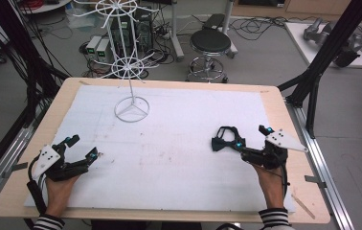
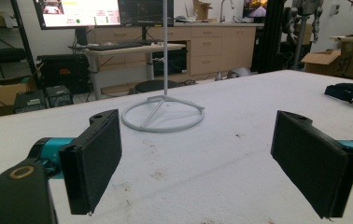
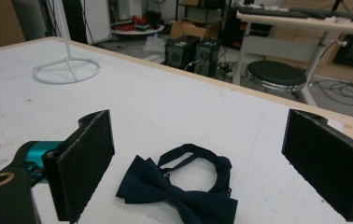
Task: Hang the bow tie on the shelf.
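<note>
Both tongs are sitting released – my right tongs [image 1: 252,140] are straddling the dark navy fabric bow tie [image 3: 179,189], left tongs [image 1: 82,146] idle; its loose strap risks snagging.

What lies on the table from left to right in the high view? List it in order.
left gripper → white wire stand → dark bow tie → right gripper
</note>
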`<state>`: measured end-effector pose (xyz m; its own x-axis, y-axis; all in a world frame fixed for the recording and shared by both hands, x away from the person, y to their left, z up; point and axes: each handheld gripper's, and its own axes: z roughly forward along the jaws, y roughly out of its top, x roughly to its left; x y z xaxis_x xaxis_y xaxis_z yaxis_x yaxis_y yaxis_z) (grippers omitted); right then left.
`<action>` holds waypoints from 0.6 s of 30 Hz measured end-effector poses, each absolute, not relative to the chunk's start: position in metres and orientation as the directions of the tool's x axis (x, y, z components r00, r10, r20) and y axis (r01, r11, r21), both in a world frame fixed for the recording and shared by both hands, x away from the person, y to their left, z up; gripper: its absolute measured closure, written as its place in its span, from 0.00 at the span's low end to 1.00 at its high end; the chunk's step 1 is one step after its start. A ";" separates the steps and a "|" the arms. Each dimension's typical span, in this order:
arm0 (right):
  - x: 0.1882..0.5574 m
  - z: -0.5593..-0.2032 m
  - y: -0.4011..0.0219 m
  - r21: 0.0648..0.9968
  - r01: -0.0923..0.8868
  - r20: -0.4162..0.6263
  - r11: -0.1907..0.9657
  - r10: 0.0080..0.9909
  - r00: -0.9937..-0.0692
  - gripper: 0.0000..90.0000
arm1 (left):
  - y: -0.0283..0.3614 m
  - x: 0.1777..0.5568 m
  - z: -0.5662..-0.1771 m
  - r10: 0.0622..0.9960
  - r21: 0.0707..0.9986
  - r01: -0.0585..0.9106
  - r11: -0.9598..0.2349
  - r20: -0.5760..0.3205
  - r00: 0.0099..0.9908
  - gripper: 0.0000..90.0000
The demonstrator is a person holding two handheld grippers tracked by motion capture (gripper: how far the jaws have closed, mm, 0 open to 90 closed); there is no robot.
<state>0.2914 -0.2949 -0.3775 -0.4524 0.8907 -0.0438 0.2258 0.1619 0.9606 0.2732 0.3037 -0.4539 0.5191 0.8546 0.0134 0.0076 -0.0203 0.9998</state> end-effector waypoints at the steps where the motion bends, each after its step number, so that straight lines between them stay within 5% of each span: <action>1: 0.293 -0.376 -0.295 0.958 0.235 -0.041 0.163 0.890 -0.453 0.09 | 0.304 0.273 -0.454 0.854 1.000 0.008 -0.021 0.014 0.520 0.19; 18: 0.341 -0.351 -0.295 0.861 0.413 -0.053 0.298 0.859 -0.509 0.09 | 0.304 0.273 -0.454 0.855 1.000 0.008 -0.021 0.013 0.518 0.19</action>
